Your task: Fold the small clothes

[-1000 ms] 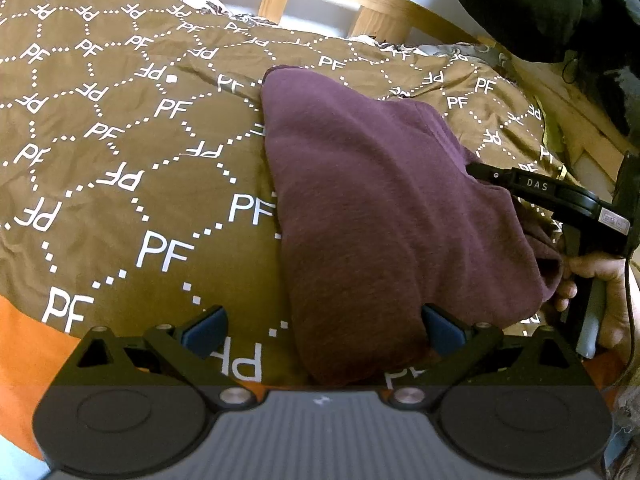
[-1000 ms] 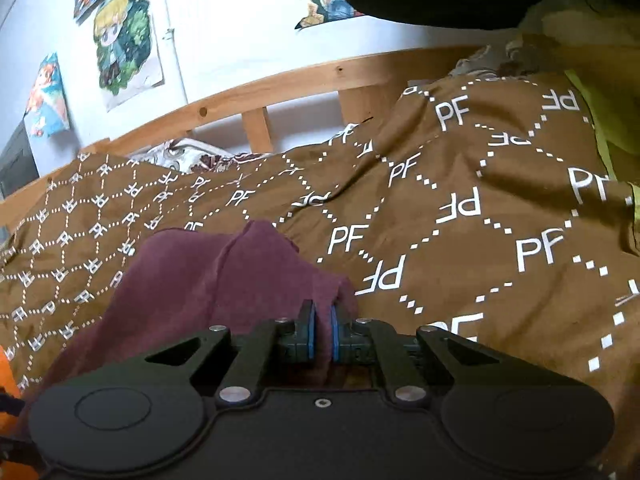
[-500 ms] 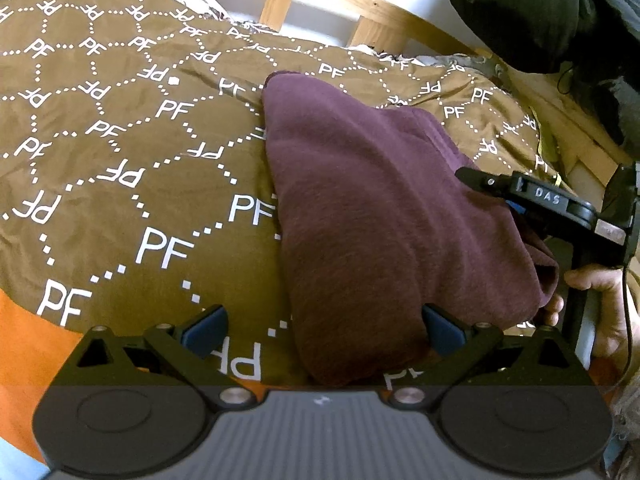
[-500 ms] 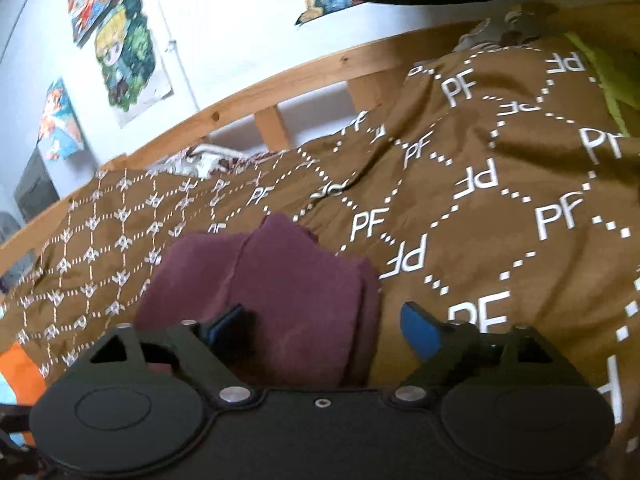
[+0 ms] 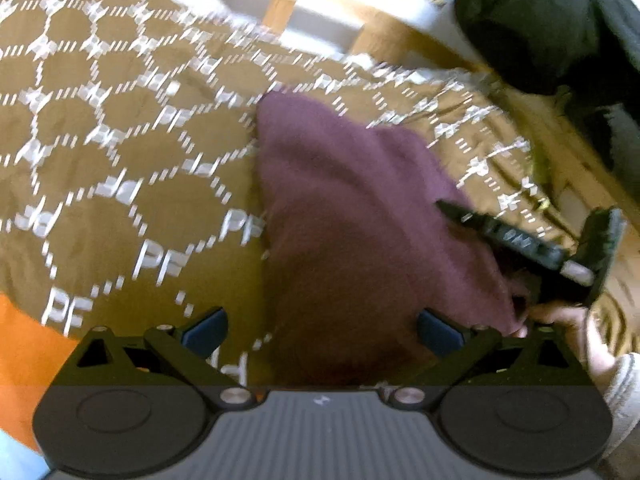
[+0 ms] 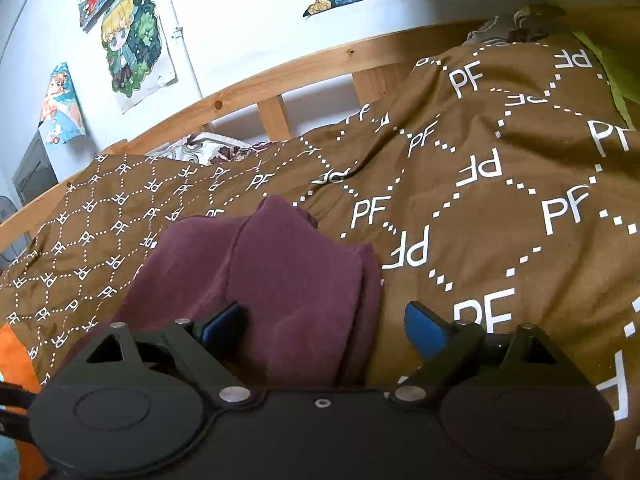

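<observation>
A folded maroon garment (image 5: 360,220) lies on the brown bedspread (image 5: 120,168). My left gripper (image 5: 322,328) is open at the garment's near end, its blue pads wide apart and pressing nothing. In the right wrist view the garment (image 6: 288,272) lies under my right gripper (image 6: 324,324). That gripper's jaws are opening, and a fold of cloth sits between the pads without being pinched. From the left wrist view, the right gripper's black body (image 5: 528,240) shows at the garment's right edge, with a hand (image 5: 560,320) holding it.
The bedspread (image 6: 500,200) with white PF lettering covers the bed. A wooden bed rail (image 6: 280,76) runs along the far side under a wall with posters (image 6: 132,40). Dark clothing (image 5: 560,20) is piled at the upper right. An orange sheet (image 5: 24,340) shows at the near left.
The right gripper, which was shut on the garment's edge, has opened wide and let the cloth go. The left gripper stays open; its view has shifted slightly and blurred.
</observation>
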`<move>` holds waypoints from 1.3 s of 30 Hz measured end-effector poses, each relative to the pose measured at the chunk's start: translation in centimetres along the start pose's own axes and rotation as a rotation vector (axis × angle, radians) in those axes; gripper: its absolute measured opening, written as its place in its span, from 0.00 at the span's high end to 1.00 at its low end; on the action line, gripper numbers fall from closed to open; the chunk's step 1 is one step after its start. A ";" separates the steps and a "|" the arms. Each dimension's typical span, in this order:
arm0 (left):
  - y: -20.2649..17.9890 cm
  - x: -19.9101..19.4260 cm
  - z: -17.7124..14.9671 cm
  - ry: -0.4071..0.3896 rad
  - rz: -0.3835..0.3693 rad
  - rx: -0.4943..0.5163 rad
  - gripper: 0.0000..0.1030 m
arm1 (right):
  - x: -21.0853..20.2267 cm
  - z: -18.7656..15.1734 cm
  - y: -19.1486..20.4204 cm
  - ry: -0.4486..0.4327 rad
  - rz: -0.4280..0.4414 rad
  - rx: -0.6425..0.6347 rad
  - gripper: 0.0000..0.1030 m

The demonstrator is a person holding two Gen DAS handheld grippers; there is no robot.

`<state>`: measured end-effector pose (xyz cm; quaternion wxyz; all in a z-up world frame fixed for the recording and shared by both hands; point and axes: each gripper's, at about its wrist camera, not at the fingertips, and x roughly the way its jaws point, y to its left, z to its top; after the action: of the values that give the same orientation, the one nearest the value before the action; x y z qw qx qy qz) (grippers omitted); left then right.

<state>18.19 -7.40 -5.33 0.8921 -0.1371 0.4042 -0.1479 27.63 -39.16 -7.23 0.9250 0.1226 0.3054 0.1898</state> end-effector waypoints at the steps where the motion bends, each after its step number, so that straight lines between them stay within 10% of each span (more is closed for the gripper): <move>1: -0.3 -0.2 0.3 -0.019 -0.014 0.022 0.00 | 0.0 0.0 0.0 0.000 0.000 -0.002 0.12; 14: 2.2 4.5 2.9 0.141 -0.014 -0.122 0.00 | 0.1 -0.1 -0.1 0.003 0.017 -0.001 0.08; 39: 2.4 4.4 2.4 0.137 -0.021 -0.109 0.00 | 0.4 -0.1 0.6 0.019 -0.002 -0.023 0.03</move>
<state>23.17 -6.56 -7.67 0.8521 -0.1790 0.4703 -0.1439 27.70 -38.44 -7.25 0.9236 0.1100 0.3120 0.1937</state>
